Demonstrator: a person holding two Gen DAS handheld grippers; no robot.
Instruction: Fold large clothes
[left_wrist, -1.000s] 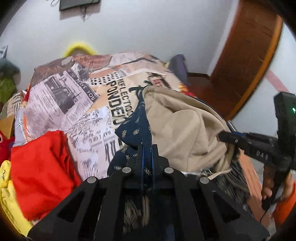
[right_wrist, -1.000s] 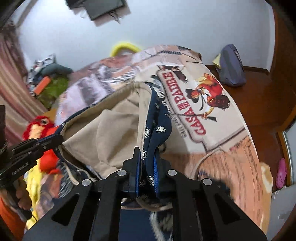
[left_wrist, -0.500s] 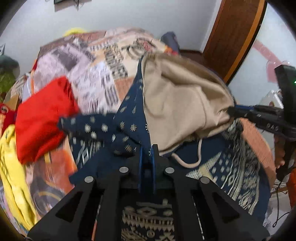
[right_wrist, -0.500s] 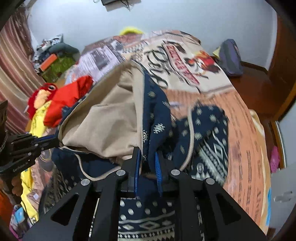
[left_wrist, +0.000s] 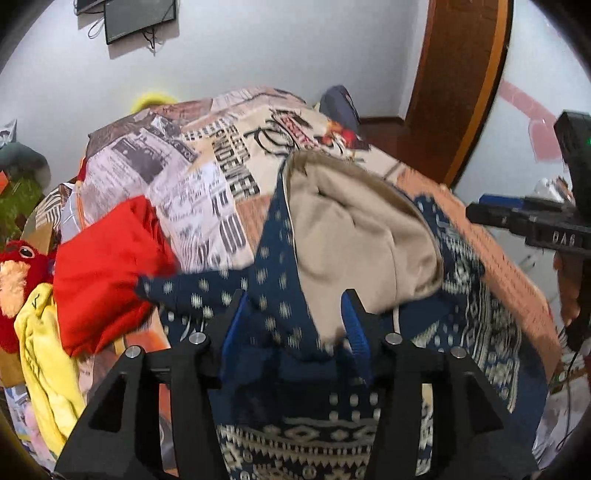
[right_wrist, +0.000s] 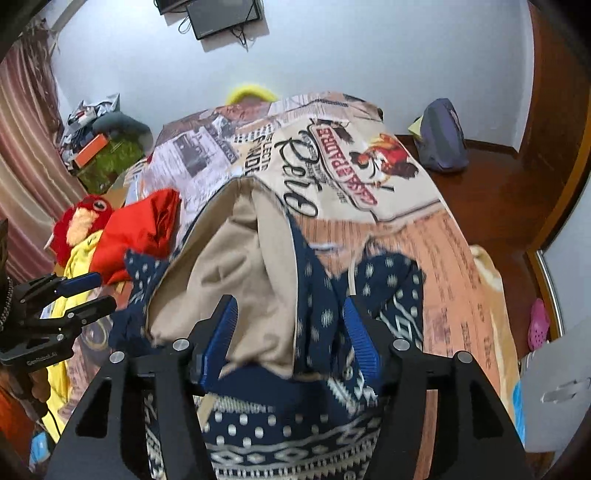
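Evidently one fold has been laid over the navy patterned garment (left_wrist: 280, 280) on the bed (right_wrist: 454, 258), both grippers' jaws are spread wide, empty, and further folds are judged outstanding.

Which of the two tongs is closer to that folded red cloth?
Left. The left tongs sit just beside the red cloth; the right tongs are across the beige-lined blue garment.

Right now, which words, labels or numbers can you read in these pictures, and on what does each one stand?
"CASA DE PADRES": red banner on the bedspread, beside the rooster picture.
"Pele" (partly hidden, uncertain): black script on the same bedspread.
"DAS" (the last character is uncertain): side of the right gripper.
Newspaper print on the bedspread and the white label on the left gripper: too blurred to read.
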